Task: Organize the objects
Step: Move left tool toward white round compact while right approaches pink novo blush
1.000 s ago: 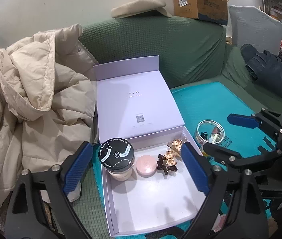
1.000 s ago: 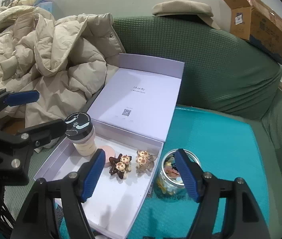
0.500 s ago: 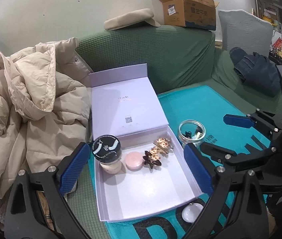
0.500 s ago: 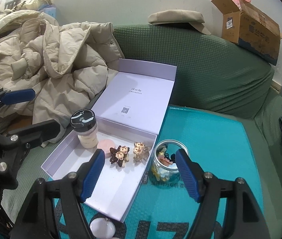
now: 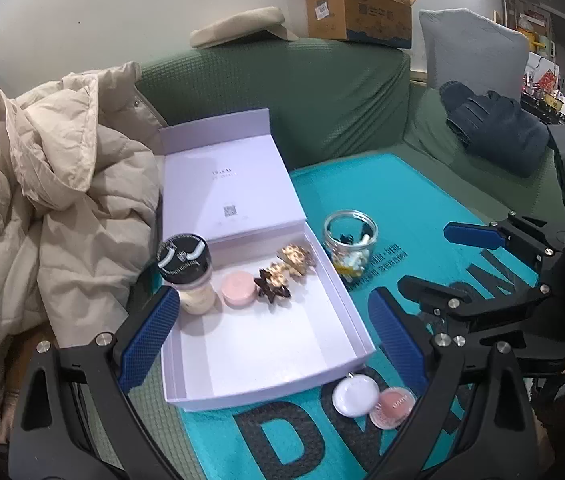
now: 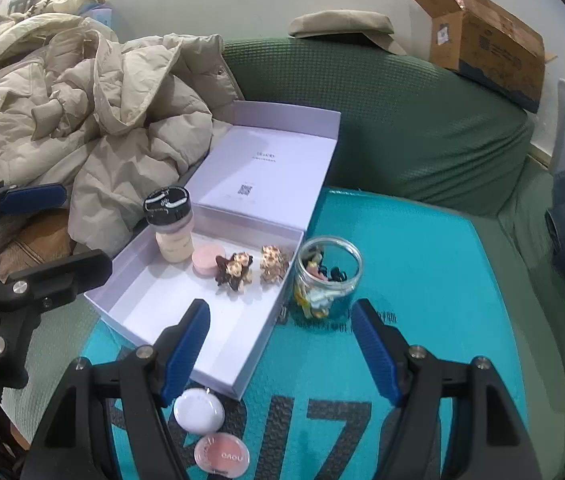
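Compacts, a white compact (image 6: 199, 411) touching a pink compact (image 6: 222, 457), lie on the teal mat (image 6: 422, 280) just outside the lavender box (image 6: 256, 354), at seven o'clock from the right gripper (image 6: 280, 344), the nearer arm; both it and the left gripper (image 5: 274, 336) hang spread wide, empty.

Both the left gripper (image 5: 274, 332) and right gripper (image 6: 282, 350) hover side by side, jaws spread wide, empty.

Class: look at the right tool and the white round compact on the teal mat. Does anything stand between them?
Nothing visible does. The right tool is open above the teal mat, and the white round compact lies in the open just below its left finger, beside the lavender box's front corner.
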`<state>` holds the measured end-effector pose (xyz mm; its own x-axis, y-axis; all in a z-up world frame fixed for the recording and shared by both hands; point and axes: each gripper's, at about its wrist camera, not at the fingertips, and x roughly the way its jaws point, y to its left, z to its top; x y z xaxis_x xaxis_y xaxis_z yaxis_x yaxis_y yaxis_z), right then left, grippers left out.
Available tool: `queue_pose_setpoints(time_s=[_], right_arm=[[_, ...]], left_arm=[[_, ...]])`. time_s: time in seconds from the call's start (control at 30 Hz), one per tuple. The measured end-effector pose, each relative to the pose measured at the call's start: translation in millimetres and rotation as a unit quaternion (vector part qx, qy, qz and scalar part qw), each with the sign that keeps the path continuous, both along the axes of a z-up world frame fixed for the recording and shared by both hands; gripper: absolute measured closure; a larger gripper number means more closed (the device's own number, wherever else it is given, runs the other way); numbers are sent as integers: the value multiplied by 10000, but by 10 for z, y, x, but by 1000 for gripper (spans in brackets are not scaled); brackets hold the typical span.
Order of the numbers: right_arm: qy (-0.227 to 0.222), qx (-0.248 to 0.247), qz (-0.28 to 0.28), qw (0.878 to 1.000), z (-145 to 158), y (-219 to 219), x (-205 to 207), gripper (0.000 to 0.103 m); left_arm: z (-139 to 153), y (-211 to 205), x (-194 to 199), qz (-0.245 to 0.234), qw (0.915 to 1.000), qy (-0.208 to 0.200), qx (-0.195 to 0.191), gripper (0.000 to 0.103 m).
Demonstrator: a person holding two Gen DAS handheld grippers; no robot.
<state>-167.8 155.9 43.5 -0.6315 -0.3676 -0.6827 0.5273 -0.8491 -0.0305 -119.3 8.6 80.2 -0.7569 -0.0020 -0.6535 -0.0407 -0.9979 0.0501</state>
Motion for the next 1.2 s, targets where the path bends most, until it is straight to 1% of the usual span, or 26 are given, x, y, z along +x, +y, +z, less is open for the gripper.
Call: queue_pose_setpoints(time_s=[0.17,0.57,0.77,1.2], right_arm=[[-69,21,-28,10000,-79,89,105,29],[-284,77,-69,9995,-347,202,293,29],[-432,57,-132,9990,-504,249,368,29],[-754,60,-230,9969,-802,333,444,29]], left_arm=[[-80,79,107,-63,10000,-38,-4,8],[-441,201,235,-206,9987,-447,111,8],[-587,219,278,-300,9978,-515,280,8],[-846,298,335,-510,9956,-704,339,8]])
